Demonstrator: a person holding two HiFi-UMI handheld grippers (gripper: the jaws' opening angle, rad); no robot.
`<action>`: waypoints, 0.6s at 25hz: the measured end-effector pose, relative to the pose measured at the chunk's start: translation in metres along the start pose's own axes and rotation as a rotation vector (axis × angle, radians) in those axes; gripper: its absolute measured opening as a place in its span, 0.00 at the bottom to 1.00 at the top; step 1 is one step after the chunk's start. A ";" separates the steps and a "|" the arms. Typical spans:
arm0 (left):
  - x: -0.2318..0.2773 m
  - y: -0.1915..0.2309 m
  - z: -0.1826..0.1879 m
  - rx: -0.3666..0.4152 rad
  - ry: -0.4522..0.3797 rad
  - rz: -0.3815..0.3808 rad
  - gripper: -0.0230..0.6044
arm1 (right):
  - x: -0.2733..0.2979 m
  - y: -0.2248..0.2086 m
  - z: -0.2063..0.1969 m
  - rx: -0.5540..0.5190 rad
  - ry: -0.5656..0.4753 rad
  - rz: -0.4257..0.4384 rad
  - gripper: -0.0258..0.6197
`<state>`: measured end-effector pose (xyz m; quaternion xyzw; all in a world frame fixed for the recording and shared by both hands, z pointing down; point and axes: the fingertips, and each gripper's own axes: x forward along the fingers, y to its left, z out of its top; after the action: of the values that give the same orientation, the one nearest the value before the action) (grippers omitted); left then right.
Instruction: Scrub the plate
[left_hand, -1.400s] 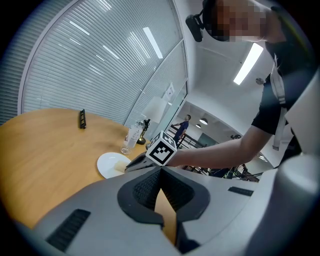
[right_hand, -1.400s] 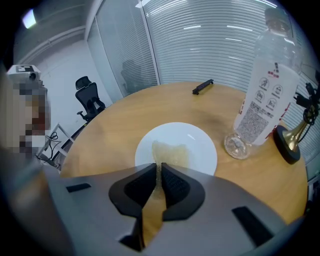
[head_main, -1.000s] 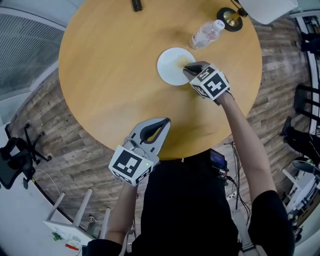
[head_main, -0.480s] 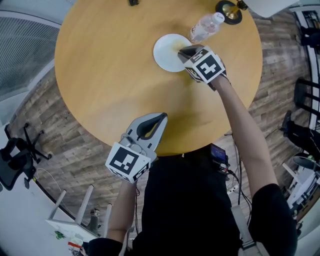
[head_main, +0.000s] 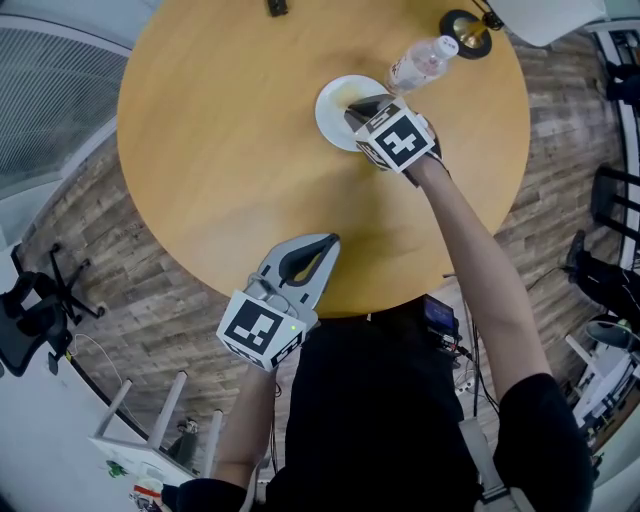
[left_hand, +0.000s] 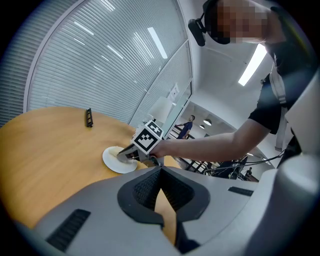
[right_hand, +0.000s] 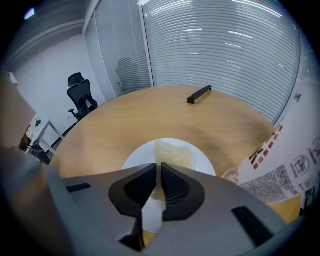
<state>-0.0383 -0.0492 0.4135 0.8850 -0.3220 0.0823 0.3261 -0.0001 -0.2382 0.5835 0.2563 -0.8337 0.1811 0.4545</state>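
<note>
Table (head_main: 220, 150): right gripper (head_main: 358, 105) fingers (right_hand: 175, 187) clamp sponge (right_hand: 172, 155) on plate (head_main: 332, 115); left gripper (head_main: 325, 243) closed at edge.

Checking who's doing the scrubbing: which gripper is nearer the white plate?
Right. The right gripper is over the plate, shut on a pale cloth; the left gripper hangs far off, at the near edge of the table.

Item 1, plate (head_main: 333, 120): I log it white, round, flat on the worktop (head_main: 230, 150), near the far edge, right of centre.
Item 2, scrub pad (right_hand: 172, 154): pale yellow, on the plate, pinched in my right gripper (right_hand: 159, 169).
</note>
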 end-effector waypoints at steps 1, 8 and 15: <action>0.000 0.000 0.001 0.000 0.000 0.000 0.05 | 0.002 0.004 0.002 -0.016 0.000 0.005 0.08; 0.000 -0.001 0.003 0.006 -0.006 0.001 0.05 | 0.005 0.040 0.006 -0.099 -0.007 0.070 0.08; 0.002 -0.006 0.002 0.022 -0.017 -0.013 0.05 | 0.000 0.057 -0.010 -0.132 0.002 0.102 0.08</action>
<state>-0.0331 -0.0478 0.4096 0.8914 -0.3179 0.0760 0.3139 -0.0276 -0.1869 0.5849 0.1830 -0.8552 0.1490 0.4614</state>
